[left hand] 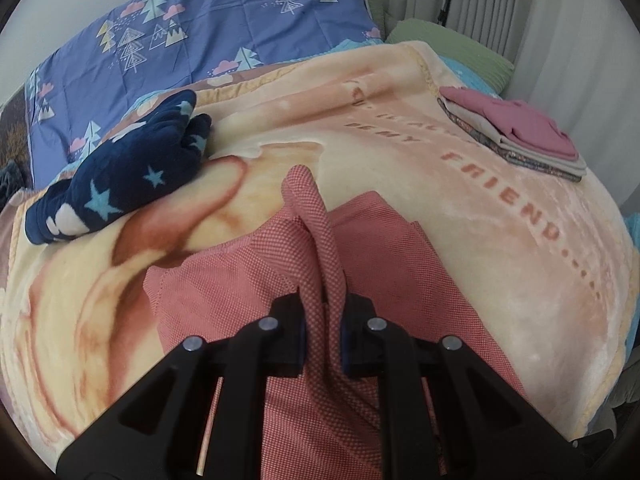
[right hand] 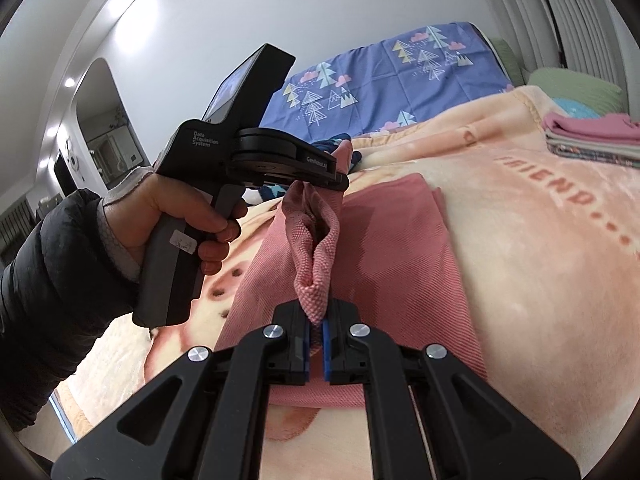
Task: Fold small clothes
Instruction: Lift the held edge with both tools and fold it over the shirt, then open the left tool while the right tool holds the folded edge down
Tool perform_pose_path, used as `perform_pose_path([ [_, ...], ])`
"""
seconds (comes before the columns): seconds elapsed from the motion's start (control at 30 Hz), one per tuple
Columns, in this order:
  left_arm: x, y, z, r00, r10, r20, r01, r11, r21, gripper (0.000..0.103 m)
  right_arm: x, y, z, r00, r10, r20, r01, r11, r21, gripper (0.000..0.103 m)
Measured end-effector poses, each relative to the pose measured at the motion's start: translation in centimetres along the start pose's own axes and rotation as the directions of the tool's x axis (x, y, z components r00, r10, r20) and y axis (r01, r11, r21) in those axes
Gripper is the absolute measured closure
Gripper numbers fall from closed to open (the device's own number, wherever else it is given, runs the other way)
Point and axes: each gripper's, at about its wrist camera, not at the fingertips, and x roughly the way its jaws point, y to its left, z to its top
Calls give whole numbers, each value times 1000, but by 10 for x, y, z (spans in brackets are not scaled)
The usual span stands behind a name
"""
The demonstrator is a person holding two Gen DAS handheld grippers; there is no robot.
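both grippers (left hand: 323,334) (right hand: 317,344) pinch the pink cloth (right hand: 384,240) over a peach blanket (left hand: 440,216), curtains (left hand: 500,4) behind.

Bare blanket (left hand: 380,148) lies open at twelve o'clock beyond the pink cloth (left hand: 224,280); a navy garment (left hand: 120,184) blocks ten o'clock, a folded stack (left hand: 524,136) two o'clock.
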Motion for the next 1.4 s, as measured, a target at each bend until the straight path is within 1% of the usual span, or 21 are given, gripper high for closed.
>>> perform_pose_path([
  [0.2,11,-23,6,998,66,-17,-65,997,47,91,-2,-19,-6,1000,6,-13,-5,998,61,99],
  [0.27,15,-28,9,997,73,-25,-71,996,61,91,-4,-25,-7,1000,14,-12,-13,996,86,99],
  [0.57,27,-55,17,992,120,-26,-116,986,122,91,-12,-36,-9,1000,18,7,-19,991,133,99],
  [0.77,33,-64,21,991,129,-25,-125,984,125,91,-13,-47,-9,1000,28,11,-29,983,180,99],
  [0.8,35,-66,20,991,129,-25,-125,984,128,89,-13,-48,-9,1000,28,10,-30,982,185,99],
  [0.83,37,-68,20,992,123,-24,-119,984,136,88,-13,-48,-9,1000,29,9,-31,982,188,99],
  [0.93,39,-74,16,996,94,-12,-91,982,165,70,-11,-51,-11,999,32,-3,-31,979,200,99],
  [1.0,35,-79,14,997,73,9,-73,981,182,42,-10,-52,-11,999,33,-14,-30,978,207,99],
  [1.03,31,-83,13,997,71,26,-75,979,190,37,-9,-54,-12,999,33,-24,-27,977,211,99],
  [1.07,25,-86,12,996,72,45,-79,977,199,33,-8,-55,-12,999,33,-31,-26,976,216,99],
  [1.13,14,-90,10,996,61,69,-75,973,216,31,-7,-56,-13,999,34,-40,-24,974,225,99],
  [1.17,9,-92,8,995,58,82,-75,972,221,28,-7,-56,-13,999,33,-41,-23,974,226,99],
  [1.3,-16,-91,-3,991,52,126,-80,970,230,25,-9,-55,-14,999,26,-45,-16,975,221,99],
  [1.4,-32,-84,-19,988,51,147,-83,971,224,23,-8,-55,-15,998,24,-50,-12,974,225,99],
])
